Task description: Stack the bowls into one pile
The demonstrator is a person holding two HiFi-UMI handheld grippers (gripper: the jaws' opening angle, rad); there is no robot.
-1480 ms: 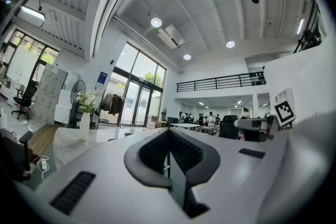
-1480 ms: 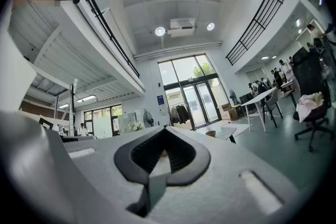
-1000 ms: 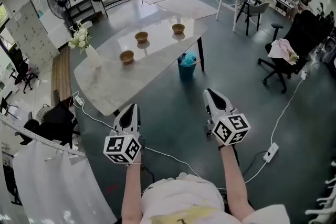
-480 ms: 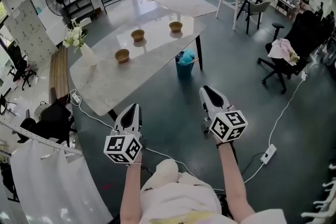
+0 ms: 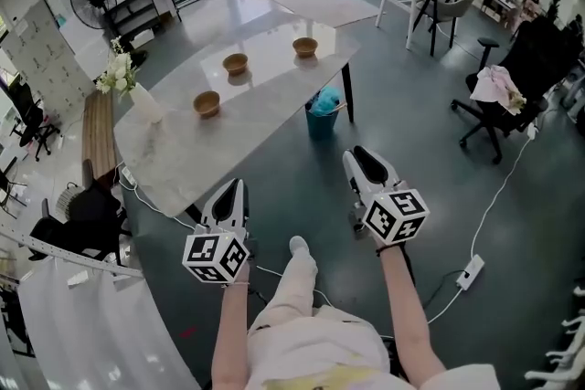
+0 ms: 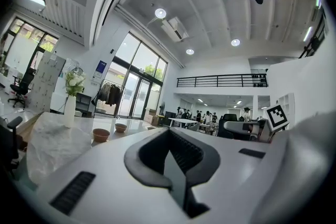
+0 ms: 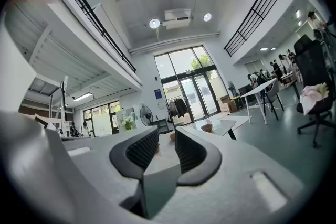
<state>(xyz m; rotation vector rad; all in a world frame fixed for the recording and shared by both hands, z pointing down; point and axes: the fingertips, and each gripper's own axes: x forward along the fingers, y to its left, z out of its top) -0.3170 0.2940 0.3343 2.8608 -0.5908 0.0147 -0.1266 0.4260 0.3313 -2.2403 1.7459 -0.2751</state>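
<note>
– Grey polished floor, big open hall. Landmark is the long white marble-look table (image 5: 196, 151) on dark legs, ahead of me and a little left.

– Where are the bowls?

– All three small round brown bowls sit on that table, spread in a row along it and well apart. The near bowl (image 5: 207, 103) is about mid-table. The middle bowl (image 5: 235, 63) is beyond it. The far bowl (image 5: 305, 47) is by the table's far end. None sits in another, so there is no pile yet.

– Anything else around the table?

– A white vase of white flowers (image 5: 142, 103) stands at the table's left edge, near the near bowl. A blue bin (image 5: 322, 110) is on the floor just beside the table's right side, by a leg.

– And the grippers?

– Both hang over bare floor, well short of the table's near end, pointing level towards it. On the left gripper (image 5: 233, 187) I read the jaws as together, nothing pinched. On the right gripper (image 5: 358, 158) the jaws are apart and opening. Nothing stands between its ribbed pads; through the gap I see only the tabletop. Neither gripper touches a bowl.
</note>
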